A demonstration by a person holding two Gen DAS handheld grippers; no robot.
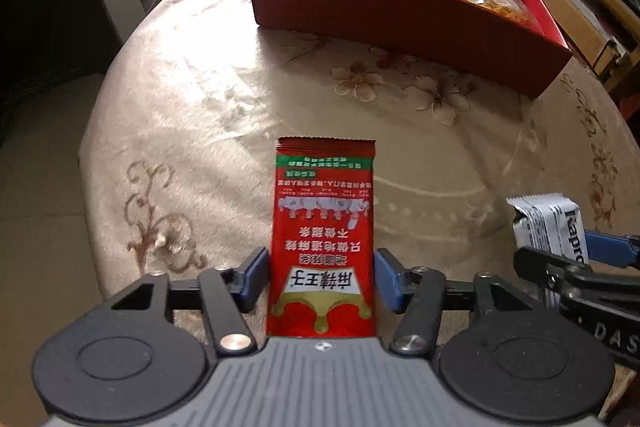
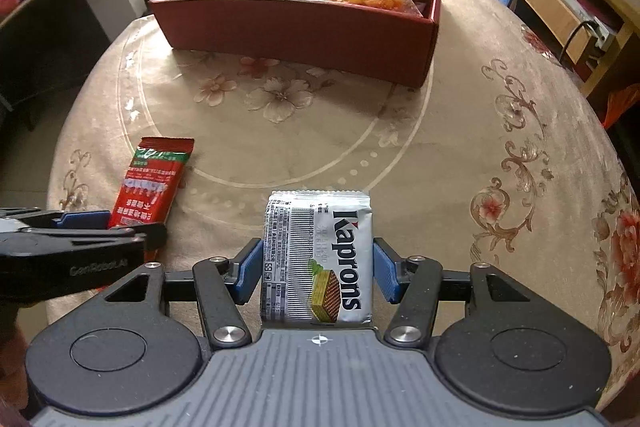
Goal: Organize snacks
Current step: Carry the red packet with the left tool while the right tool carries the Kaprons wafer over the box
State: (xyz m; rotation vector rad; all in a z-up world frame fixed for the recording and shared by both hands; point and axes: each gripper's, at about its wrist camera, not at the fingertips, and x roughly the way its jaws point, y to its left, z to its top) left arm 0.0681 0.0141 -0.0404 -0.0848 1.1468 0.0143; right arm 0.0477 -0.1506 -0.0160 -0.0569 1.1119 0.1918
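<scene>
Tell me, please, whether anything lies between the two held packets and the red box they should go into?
Nothing visible does. The left gripper holds the red packet and the right gripper holds the wafer pack. Only bare tablecloth lies between them and the box, whose open top has room near its front wall.

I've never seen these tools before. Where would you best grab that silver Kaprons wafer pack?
Across its two long side edges near the lower end, as the right gripper does now. The Kaprons pack is a flat rectangle narrow enough to fit between the blue pads, coming in lengthwise from its near short end.
</scene>
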